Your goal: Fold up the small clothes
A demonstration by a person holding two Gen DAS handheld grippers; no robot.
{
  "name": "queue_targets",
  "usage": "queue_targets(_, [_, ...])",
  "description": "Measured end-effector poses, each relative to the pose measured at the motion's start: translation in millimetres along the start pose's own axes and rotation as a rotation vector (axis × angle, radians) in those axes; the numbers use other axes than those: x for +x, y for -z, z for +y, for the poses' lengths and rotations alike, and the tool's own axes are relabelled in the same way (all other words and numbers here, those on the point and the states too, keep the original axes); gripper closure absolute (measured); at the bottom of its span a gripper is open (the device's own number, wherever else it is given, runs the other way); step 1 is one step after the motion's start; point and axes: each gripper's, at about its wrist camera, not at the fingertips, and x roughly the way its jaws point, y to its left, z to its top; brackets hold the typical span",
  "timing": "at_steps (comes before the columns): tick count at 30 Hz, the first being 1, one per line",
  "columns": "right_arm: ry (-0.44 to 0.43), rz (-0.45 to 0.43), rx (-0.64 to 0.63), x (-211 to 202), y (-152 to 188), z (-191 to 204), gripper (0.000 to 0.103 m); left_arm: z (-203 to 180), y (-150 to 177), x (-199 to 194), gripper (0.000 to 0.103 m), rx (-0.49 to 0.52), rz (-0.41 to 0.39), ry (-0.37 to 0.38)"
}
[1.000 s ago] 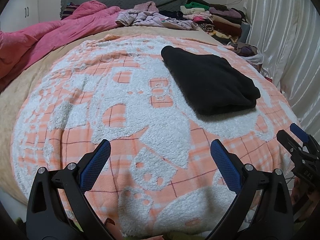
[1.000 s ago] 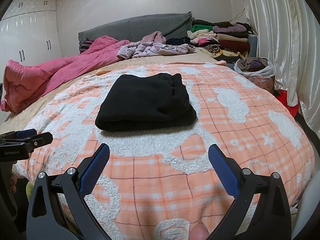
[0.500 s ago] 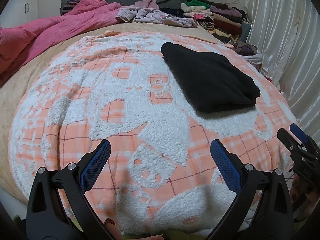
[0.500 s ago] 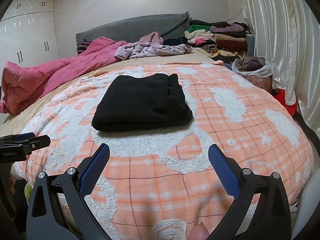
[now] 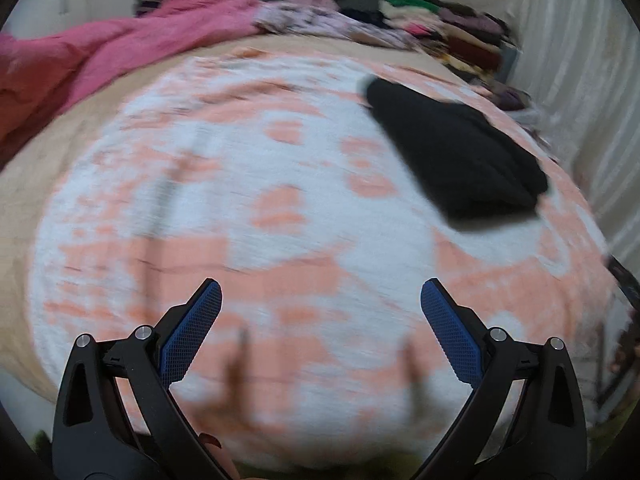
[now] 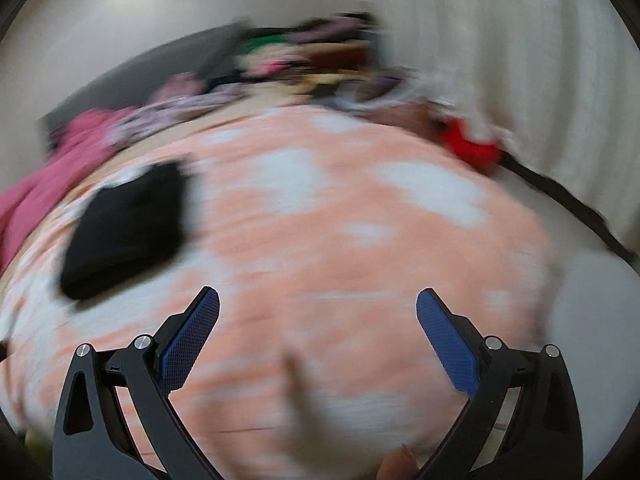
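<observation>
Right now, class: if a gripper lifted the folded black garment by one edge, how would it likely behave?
The black garment looks soft and thick, so it would probably sag and unfold instead of staying flat. Its fuzzy surface suggests the pads would grip it without slipping. Pushed across the fleecy blanket, it would likely drag and bunch, not slide.

A black garment (image 5: 456,152) lay folded into a thick, roughly rectangular bundle, flat on an orange-and-white fleece blanket (image 5: 280,208) spread over the bed. In the left wrist view it sat toward the far right of the blanket; in the right wrist view it sat at the left (image 6: 124,228). Both views were blurred, so its folds and fabric could not be made out.
</observation>
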Motion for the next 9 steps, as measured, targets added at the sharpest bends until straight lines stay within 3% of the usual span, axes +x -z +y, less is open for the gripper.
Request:
queue_targets(1, [0.067, -0.004, 0.04, 3, -3, -26, 0.005, 13, -4, 2, 0.01, -0.013, -0.004, -0.021])
queue_targets(6, [0.416, 0.013, 0.256, 18, -11, -171, 0.005, 140, -41, 20, 0.01, -0.159, 0.014, -0.268])
queue_targets(7, [0.509, 0.048, 0.306, 26, -11, -213, 0.005, 170, -49, 25, 0.01, -0.198, 0.029, -0.321])
queue_targets(9, [0.579, 0.123, 0.413, 40, -9, -273, 0.004, 232, -64, 30, 0.01, -0.288, 0.041, -0.444])
